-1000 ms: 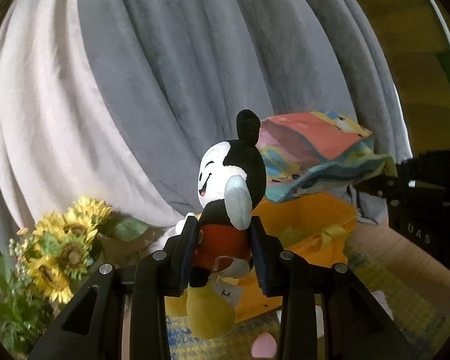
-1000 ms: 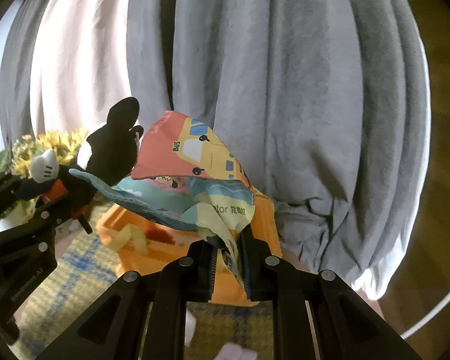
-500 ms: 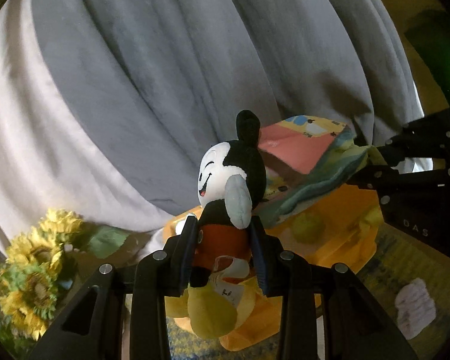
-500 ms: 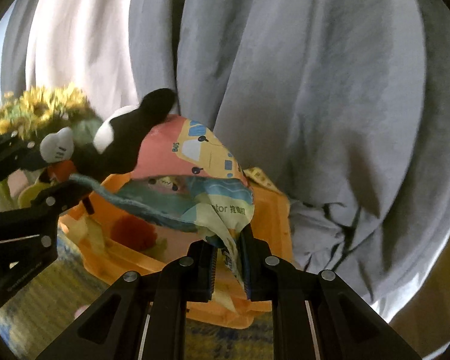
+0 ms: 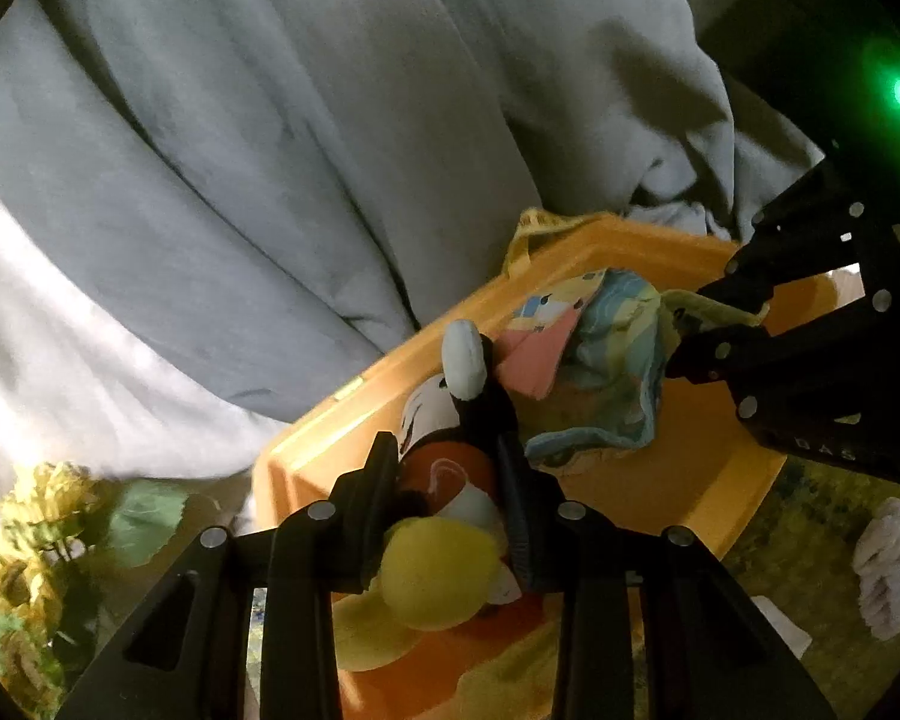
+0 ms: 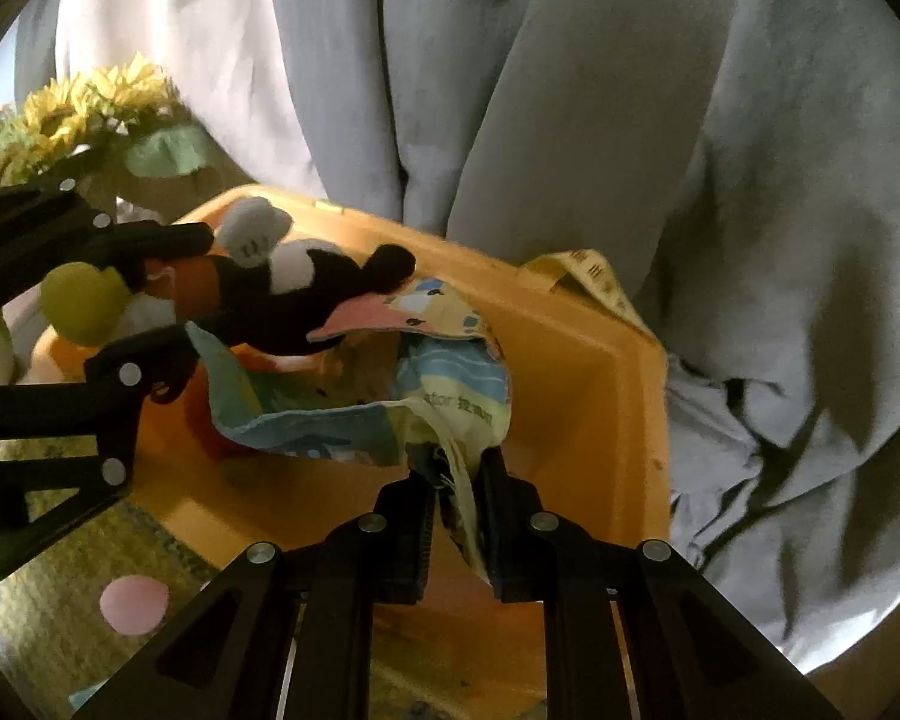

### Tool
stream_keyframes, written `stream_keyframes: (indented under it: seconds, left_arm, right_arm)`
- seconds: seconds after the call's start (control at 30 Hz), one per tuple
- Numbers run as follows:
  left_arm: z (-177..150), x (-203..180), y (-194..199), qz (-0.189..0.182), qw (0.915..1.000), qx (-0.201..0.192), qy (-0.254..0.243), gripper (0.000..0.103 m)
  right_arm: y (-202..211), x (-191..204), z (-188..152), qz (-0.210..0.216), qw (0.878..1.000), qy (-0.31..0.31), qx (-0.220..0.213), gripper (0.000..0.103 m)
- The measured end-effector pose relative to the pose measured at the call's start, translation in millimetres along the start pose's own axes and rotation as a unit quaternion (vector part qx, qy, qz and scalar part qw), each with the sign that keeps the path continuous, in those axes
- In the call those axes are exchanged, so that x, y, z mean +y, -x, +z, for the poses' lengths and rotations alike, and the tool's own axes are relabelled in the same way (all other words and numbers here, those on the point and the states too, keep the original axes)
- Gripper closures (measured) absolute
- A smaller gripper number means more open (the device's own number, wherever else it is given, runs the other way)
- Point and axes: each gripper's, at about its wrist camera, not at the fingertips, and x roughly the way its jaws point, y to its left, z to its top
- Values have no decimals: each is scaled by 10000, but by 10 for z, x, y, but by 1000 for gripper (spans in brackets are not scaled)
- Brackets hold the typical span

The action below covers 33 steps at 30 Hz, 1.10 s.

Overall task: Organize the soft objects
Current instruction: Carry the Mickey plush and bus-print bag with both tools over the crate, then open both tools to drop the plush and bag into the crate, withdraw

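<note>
Plush mouse [image 5: 450, 450], crumpled cloth book [image 6: 426, 384]

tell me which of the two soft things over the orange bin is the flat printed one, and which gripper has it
The cloth book, pinched at one corner by the right gripper. It is thin, with cartoon prints; the other, the mouse plush in the left gripper, is stuffed and round.

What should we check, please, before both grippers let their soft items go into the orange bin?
1. Left gripper clamped on the plush mouse: ok.
2. Right gripper clamped on the printed cloth: ok.
3. Plush over the orange bin: ok.
4. Cloth over the bin's opening: ok.
5. Plush clear of the cloth: not ok, its ear overlaps the cloth's pink edge.
6. Space left on the bin floor: cannot tell, mostly hidden.
</note>
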Motion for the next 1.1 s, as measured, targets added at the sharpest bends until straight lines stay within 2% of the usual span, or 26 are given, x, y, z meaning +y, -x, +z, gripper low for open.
stream_keyframes:
  seconds: [0.23, 0.3, 0.33, 0.4, 0.43, 0.57, 0.8, 0.9, 1.1]
  left_arm:
    - [98, 75, -262, -297, 9981, 458, 269, 71]
    - [108, 85, -317, -409, 9967, 574, 394, 67]
    - [109, 101, -337, -446, 9957, 647, 486, 65]
    - [106, 133, -335, -422, 9945, 706, 656, 48]
    - [101, 153, -317, -428, 9937, 719, 749, 43]
    - [97, 154, -204, -334, 9934, 736, 810, 29]
    - [88, 201, 81, -81, 9933, 653, 948, 26]
    - [104, 227, 255, 93, 9935, 513, 1015, 25]
    - [149, 250, 671, 314, 9926, 167, 1159, 23]
  right_arm:
    - [-258, -121, 86, 336, 9984, -268, 366, 88]
    - [-311, -157, 101, 463, 9971, -353, 497, 86]
    - [-334, -183, 106, 462, 9966, -437, 527, 80]
    - [-363, -220, 105, 409, 9957, -559, 618, 36]
    - [-348, -239, 93, 344, 9956, -647, 582, 32]
    - [-214, -213, 72, 307, 9961, -692, 454, 32]
    - [78, -205, 58, -44, 9960, -872, 182, 32]
    - [274, -217, 28, -295, 9945, -1009, -26, 32]
    - [665, -224, -5, -516, 9894, -1302, -387, 32]
